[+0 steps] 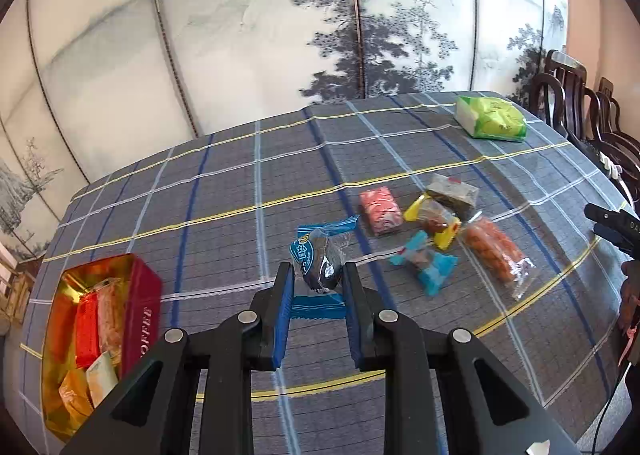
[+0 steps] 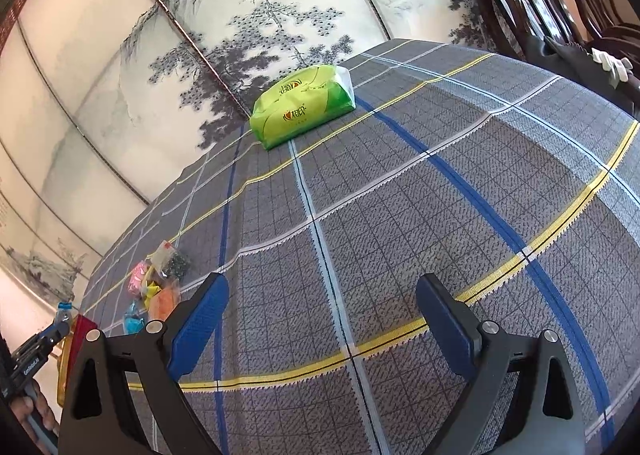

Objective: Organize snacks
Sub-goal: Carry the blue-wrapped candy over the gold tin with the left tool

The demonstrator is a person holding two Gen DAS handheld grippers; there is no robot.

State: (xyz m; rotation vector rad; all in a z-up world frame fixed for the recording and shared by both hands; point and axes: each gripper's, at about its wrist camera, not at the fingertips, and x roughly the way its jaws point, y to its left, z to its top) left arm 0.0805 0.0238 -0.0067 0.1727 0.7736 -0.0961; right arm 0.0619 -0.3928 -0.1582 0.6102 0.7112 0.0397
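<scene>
Plaid tablecloth [image 1: 240, 191] before painted screen [image 1: 240, 35]. Left wrist view: left gripper [image 1: 318, 275] clamped on blue-wrapped dark snack [image 1: 320, 255], lifted off cloth; red tin [image 1: 140, 311] at left holds snacks; loose snack cluster [image 1: 440, 231] at right. Right wrist view: right gripper [image 2: 322, 295] jaws wide apart, nothing between; green tissue pack [image 2: 302, 105] far ahead.

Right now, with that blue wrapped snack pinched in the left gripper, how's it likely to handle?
The blue wrapped snack probably feels light. Its loose wrapper ends look floppy, and the glossy film could slip between the left gripper's pads. The dark rounded piece inside seems firm, though hard squeezing might crush it.
</scene>
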